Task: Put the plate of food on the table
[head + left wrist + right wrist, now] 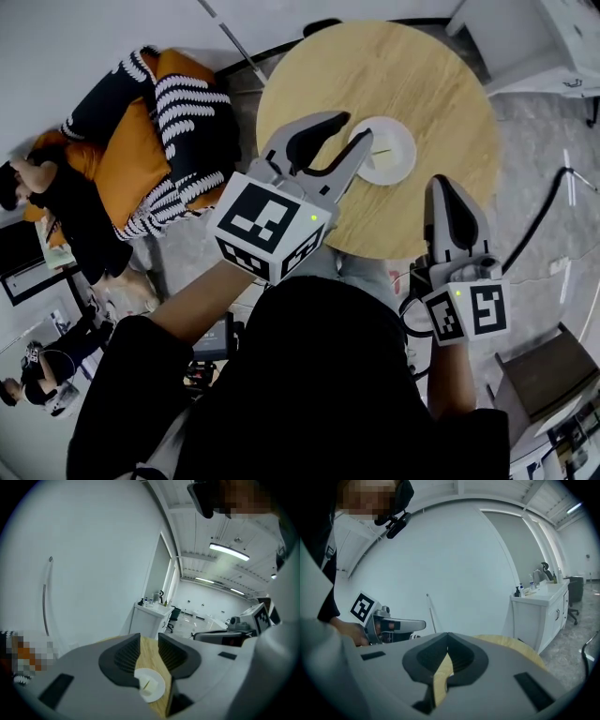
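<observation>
Right gripper (441, 183): at the near edge of the table (422, 66), jaws together, nothing between them.
Left gripper (356, 127): over the table's near-left part, jaws apart, clamping nothing; its tips are just beside the plate in the head view.
Plate (389, 155): white, lying flat near the table's middle, a pale piece of food (146, 689) on it.
Left of the table: striped and orange cushions (159, 131).
</observation>
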Demonstrator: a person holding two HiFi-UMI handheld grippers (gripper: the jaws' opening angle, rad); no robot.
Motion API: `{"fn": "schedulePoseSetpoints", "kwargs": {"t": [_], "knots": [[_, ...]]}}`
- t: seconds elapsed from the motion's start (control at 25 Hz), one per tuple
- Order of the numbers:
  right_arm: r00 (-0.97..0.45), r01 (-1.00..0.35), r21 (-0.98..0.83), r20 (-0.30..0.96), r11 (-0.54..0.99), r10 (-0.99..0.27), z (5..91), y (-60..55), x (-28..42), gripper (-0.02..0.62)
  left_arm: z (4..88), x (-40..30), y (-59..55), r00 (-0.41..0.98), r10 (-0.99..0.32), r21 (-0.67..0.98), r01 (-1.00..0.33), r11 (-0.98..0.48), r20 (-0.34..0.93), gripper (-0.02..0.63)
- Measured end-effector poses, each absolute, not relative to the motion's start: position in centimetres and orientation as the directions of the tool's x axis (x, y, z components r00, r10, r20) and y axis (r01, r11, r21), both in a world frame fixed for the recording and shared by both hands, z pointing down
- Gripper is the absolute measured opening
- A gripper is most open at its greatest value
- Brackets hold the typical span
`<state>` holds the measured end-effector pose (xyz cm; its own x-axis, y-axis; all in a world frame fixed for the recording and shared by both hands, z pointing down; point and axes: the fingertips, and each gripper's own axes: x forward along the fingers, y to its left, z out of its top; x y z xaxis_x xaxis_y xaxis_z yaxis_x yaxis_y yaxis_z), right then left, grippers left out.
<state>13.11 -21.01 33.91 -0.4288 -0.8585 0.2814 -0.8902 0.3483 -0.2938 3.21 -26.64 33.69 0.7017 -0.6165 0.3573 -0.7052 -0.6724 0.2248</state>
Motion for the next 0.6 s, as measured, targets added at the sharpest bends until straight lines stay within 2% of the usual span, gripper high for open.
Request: {"fn": "schedulePoseSetpoints", "kwargs": {"t": [0.6], "knots": [[-0.421,-0.897,-0.242,0.217,0.369,-0.881,29.6,-20.3,12.0,0.008,26.4,1.5,-25.6,0.708,-0.670,0.188,-0.705,-0.683,0.224,0.126]]}}
